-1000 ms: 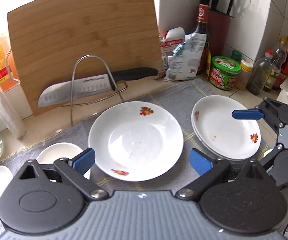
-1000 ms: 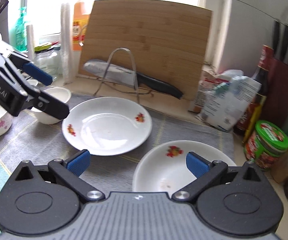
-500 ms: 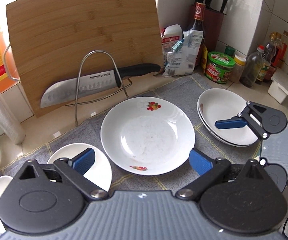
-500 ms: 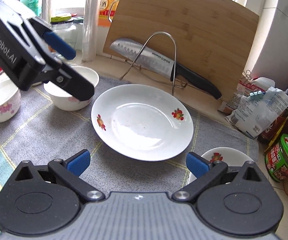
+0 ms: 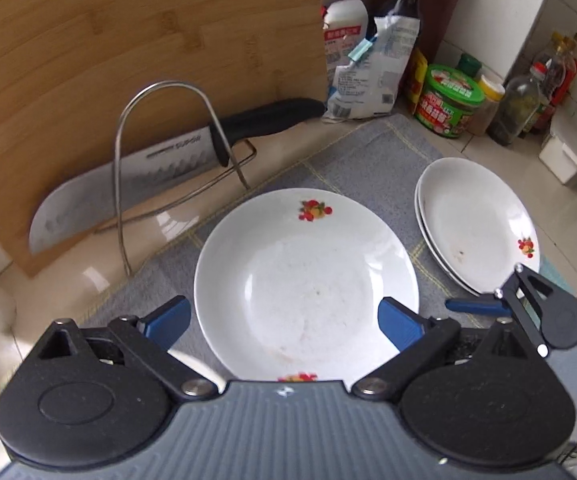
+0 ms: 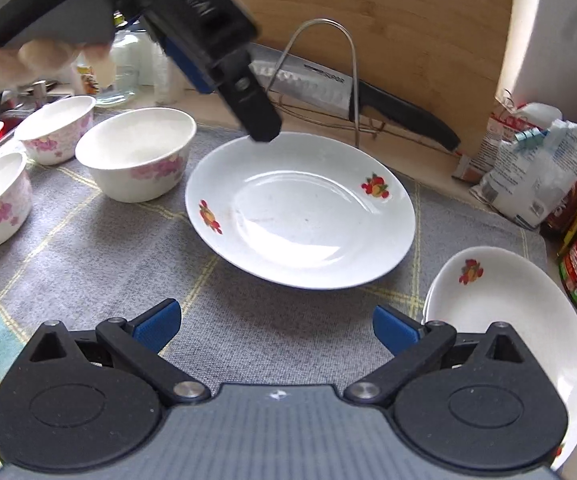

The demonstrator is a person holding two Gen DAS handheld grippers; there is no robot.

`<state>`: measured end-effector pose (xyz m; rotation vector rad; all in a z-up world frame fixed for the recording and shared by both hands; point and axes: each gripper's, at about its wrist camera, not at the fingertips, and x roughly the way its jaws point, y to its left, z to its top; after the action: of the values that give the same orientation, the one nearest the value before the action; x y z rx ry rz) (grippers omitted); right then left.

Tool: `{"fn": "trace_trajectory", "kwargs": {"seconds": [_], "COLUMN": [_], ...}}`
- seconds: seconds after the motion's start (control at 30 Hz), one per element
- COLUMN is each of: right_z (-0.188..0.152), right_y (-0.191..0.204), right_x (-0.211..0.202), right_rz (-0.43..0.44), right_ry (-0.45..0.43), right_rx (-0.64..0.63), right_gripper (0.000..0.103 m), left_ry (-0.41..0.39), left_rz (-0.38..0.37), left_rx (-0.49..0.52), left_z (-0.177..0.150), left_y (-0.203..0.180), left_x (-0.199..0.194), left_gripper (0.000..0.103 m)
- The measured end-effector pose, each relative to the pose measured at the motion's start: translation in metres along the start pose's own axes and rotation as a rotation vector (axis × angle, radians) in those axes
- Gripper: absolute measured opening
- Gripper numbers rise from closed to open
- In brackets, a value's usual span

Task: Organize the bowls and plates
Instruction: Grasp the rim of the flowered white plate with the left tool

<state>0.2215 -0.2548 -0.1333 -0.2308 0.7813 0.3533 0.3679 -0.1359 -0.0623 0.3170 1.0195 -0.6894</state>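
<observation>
Straddling the single plate [image 5: 306,280], left gripper [image 5: 284,320] jaws wide, just narrowing, not gripping; right gripper [image 6: 276,326] released over cloth.

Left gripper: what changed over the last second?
The left gripper swung over the single plate and now hangs above it, jaws just closing slightly, gripping nothing. The right gripper stays open and empty. Single plate, stacked plates and bowls haven't moved.

clear: mat [image 6: 100,264] front | blocked: wire rack [image 6: 324,68] behind plate [image 6: 300,208] (close)
</observation>
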Motion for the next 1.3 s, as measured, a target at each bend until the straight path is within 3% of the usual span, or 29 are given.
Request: {"fn": "trace_trajectory", "kwargs": {"seconds": [0.17,0.27,0.9,1.3], "right_z": [0.001,0.002,0.007,0.010], "right_y": [0.007,0.008,-0.005,-0.007], "right_x": [0.007,0.014,0.039,0.048], "right_rz": [-0.015,-0.019,-0.044,-0.060], "right_ry": [0.008,0.017,0.007,-0.025], "right_rx": [0.019,0.027,0.092,0.092], "right_gripper": [0.103,0.103,0.103,0.103], "left_ry": [0.034,0.039,0.126,0.178], "left_rz": [-0.006,-0.002,-0.094,-0.089], "left_rx": [0.032,0.082,0.153,0.249], "left_z": [0.030,0.042,0.063,0.067], "left_y": [0.008,0.007,0.021,0.012], "left_x": [0.028,0.042,0.090,0.102], "left_gripper": [0.090,0.079,0.076,0.076]}}
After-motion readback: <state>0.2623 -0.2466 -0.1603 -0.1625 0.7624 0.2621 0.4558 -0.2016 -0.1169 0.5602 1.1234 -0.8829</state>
